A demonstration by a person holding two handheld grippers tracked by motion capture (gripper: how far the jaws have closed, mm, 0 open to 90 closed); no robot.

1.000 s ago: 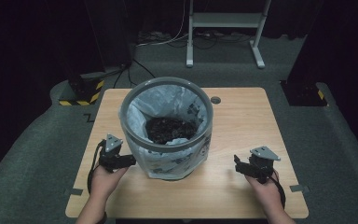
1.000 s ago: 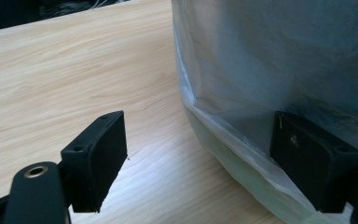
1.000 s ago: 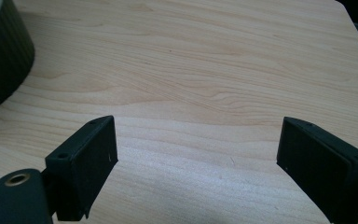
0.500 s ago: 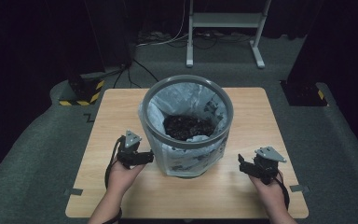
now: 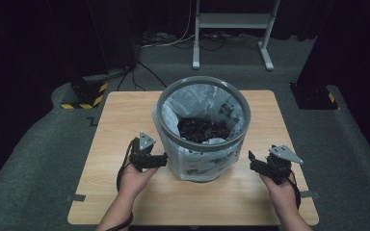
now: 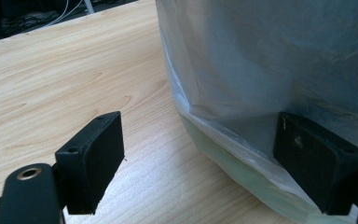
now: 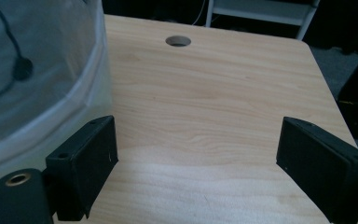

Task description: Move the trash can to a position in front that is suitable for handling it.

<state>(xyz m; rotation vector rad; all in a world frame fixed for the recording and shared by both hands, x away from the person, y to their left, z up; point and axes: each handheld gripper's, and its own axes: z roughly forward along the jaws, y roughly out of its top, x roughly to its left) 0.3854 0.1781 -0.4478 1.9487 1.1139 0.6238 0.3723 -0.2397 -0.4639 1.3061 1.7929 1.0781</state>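
The left tongs (image 5: 160,160) sit low over the table (image 5: 125,125), spread wide with nothing clamped. In the left gripper view one pad (image 6: 319,165) lies against the pale liner bag (image 6: 270,70) near the bin's foot, while the other pad (image 6: 93,158) stands over bare wood, apart from it. The right tongs (image 5: 253,163) are just as wide and empty, a little off the bin's other flank; the right gripper view has the bagged wall just beside one pad (image 7: 86,161). Between the two tongs stands the grey bin (image 5: 203,126), upright on the table, its bag folded out over the rim and dark scraps (image 5: 203,129) lying inside. Beyond the right tongs a round hole (image 7: 178,41) is cut in the tabletop.
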